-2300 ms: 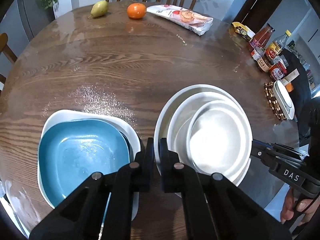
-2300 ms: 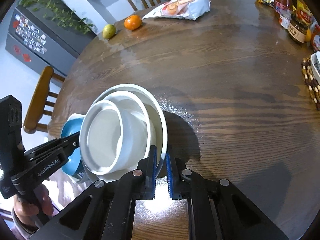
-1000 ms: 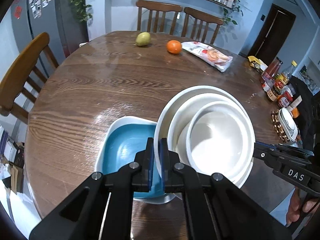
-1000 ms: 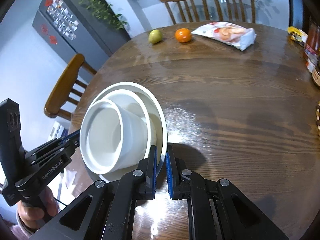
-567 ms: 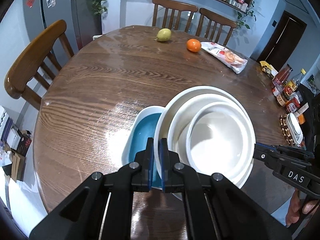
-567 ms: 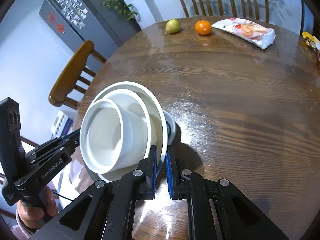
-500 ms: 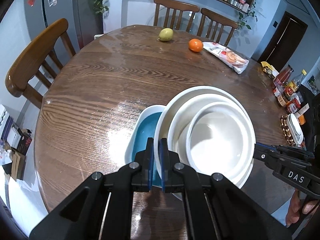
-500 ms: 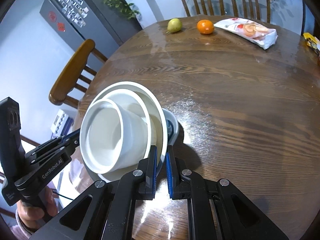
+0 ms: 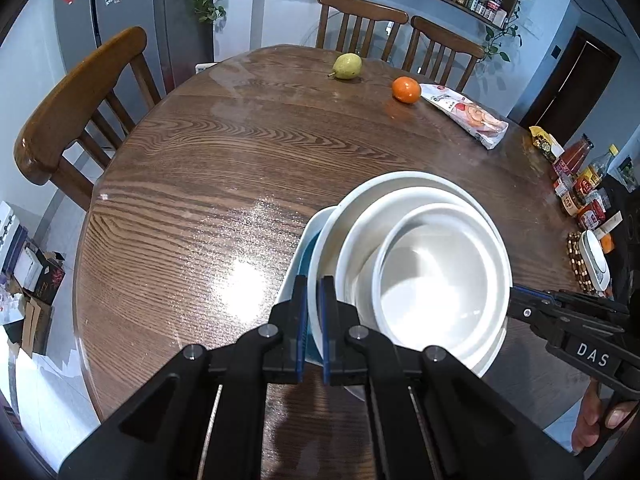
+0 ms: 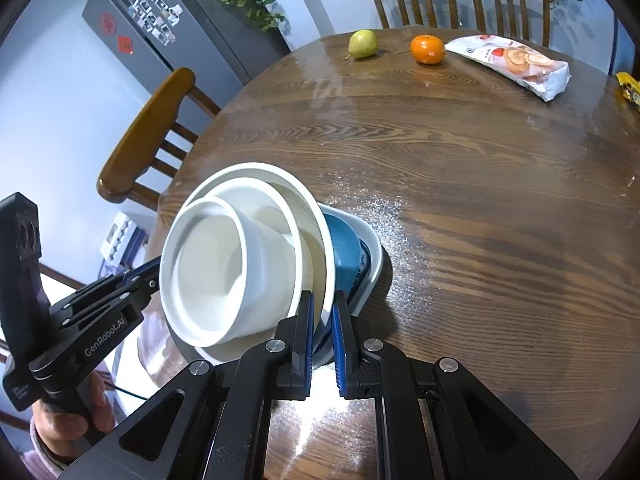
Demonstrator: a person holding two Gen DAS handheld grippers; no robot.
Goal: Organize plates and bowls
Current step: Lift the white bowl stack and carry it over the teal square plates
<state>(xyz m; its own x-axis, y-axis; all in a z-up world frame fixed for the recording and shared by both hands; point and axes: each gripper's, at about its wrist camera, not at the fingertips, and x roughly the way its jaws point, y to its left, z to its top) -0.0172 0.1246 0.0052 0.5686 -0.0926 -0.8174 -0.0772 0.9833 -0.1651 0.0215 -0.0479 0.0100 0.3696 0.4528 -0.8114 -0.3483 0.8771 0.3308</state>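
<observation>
A stack of white dishes, a wide white plate (image 9: 404, 184) carrying a shallow bowl and a smaller deep bowl (image 9: 436, 280), is held in the air by both grippers. My left gripper (image 9: 314, 292) is shut on the plate's near rim. My right gripper (image 10: 322, 308) is shut on the opposite rim (image 10: 326, 248). Under the stack a blue square bowl (image 10: 342, 248) sits inside a white square dish (image 10: 370, 248) on the table. The stack hides most of the blue bowl in the left wrist view (image 9: 306, 264).
The round wooden table (image 9: 224, 184) holds a pear (image 9: 347, 66), an orange (image 9: 406, 89) and a snack bag (image 9: 466, 114) at the far side, and sauce bottles (image 9: 576, 196) at the right edge. Wooden chairs (image 9: 76, 108) stand around it.
The white stack has moved left with both grippers and now hangs over the blue bowl and white square dish, hiding most of them. Both grippers stay shut on the plate rim.
</observation>
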